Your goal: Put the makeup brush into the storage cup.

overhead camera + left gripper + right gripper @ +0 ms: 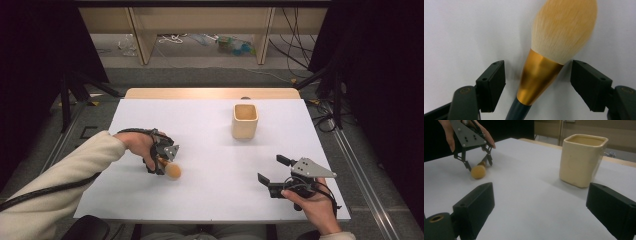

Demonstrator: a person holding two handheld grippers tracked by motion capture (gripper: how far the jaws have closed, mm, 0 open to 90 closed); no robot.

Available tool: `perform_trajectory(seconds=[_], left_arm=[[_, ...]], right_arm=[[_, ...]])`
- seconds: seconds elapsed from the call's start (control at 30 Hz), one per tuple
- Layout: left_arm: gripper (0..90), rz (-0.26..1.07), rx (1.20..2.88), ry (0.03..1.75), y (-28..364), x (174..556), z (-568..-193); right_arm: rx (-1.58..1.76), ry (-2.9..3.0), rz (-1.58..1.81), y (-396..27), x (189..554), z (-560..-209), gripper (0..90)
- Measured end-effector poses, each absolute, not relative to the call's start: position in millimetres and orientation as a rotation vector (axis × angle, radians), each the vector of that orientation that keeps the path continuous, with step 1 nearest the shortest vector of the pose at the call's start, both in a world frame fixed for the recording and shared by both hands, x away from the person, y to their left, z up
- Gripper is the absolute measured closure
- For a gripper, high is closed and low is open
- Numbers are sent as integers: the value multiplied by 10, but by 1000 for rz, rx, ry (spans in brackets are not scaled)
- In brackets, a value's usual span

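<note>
1. While our right tool point(272, 169) waits near us, jaws wide and empty, our left tool point(162, 162) straddles the brush point(541, 72) lying on the surface point(215, 145), pads not yet touching.
2. Next we judge: pinch the ferrule, then carry to the far cup point(245, 121).

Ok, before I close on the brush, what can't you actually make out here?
- Brush handle: cut off by the bottom edge in the left gripper view; covered by the left gripper in the high view.
- Cup contents: the rim hides the bottom in the high view and in the right gripper view.
- Clutter under the far shelf: too small to identify.
</note>
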State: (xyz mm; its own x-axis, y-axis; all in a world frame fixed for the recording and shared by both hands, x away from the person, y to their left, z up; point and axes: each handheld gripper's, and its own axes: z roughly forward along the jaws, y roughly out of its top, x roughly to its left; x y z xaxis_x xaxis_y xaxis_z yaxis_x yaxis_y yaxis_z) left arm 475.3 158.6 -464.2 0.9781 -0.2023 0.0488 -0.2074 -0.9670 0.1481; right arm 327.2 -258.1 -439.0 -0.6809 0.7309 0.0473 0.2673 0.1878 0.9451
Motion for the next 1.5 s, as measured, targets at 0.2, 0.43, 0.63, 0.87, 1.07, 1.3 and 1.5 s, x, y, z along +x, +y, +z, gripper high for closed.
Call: perform_trajectory(seconds=[0.2,0.43,0.63,0.87,1.07,1.3,1.5], left_arm=[[318,34,2982,-336,1573,4753,-4633],[379,12,2992,-333,1560,4743,-4630],[416,-16,3001,-351,1548,4745,-4624],[437,-25,3007,-360,1539,4745,-4621],[495,-17,3011,-376,1532,4756,-4608],[556,-12,3014,-397,1528,4762,-4601],[572,-8,3009,-403,1532,4753,-4599]], right_arm=[[922,2046,1498,-2583,3277,-4390,90],[935,2053,1502,-2579,3271,-4390,90],[937,2053,1504,-2579,3270,-4388,90],[936,2053,1511,-2575,3272,-4392,90],[901,2034,1513,-2582,3291,-4397,90],[900,2034,1514,-2580,3291,-4398,90],[900,2036,1514,-2580,3291,-4399,90]])
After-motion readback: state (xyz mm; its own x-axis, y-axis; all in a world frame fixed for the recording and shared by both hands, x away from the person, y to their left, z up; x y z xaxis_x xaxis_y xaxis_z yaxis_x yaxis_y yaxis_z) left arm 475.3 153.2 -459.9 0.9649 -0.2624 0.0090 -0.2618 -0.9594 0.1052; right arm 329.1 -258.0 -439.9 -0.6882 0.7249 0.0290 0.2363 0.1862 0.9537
